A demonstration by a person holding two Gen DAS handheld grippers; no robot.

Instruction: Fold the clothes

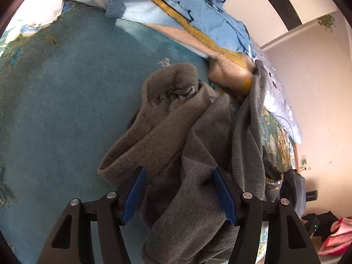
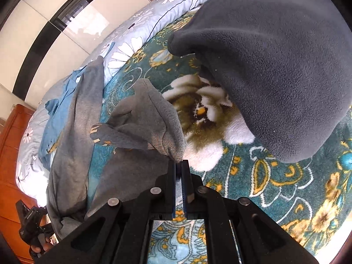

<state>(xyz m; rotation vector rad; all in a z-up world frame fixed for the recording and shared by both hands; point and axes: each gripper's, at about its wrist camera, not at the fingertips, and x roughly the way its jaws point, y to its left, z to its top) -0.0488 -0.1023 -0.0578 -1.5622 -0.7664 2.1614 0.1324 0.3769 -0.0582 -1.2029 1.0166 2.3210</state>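
Observation:
A grey knit garment [image 1: 198, 154] with a ribbed hem [image 1: 125, 154] is bunched between the blue pads [image 1: 223, 195] of my left gripper [image 1: 178, 195]. The jaws stand wide, closed on the thick wad, which hangs down past them. In the right wrist view the same grey garment [image 2: 145, 121] stretches off to the left over the bed. My right gripper [image 2: 180, 165] is shut on one corner of it, pinched at the fingertips. The other gripper's black body [image 2: 28, 224] shows at the lower left, a hand under it.
The teal floral blanket [image 1: 55, 99] covers the bed. Light blue clothes [image 1: 198, 8] are piled at the far side in the left wrist view. A dark fleece garment [image 2: 275, 66] lies close on the right. A pale flowered duvet [image 2: 136, 33] and a wooden bedside [image 2: 11, 154] border the bed.

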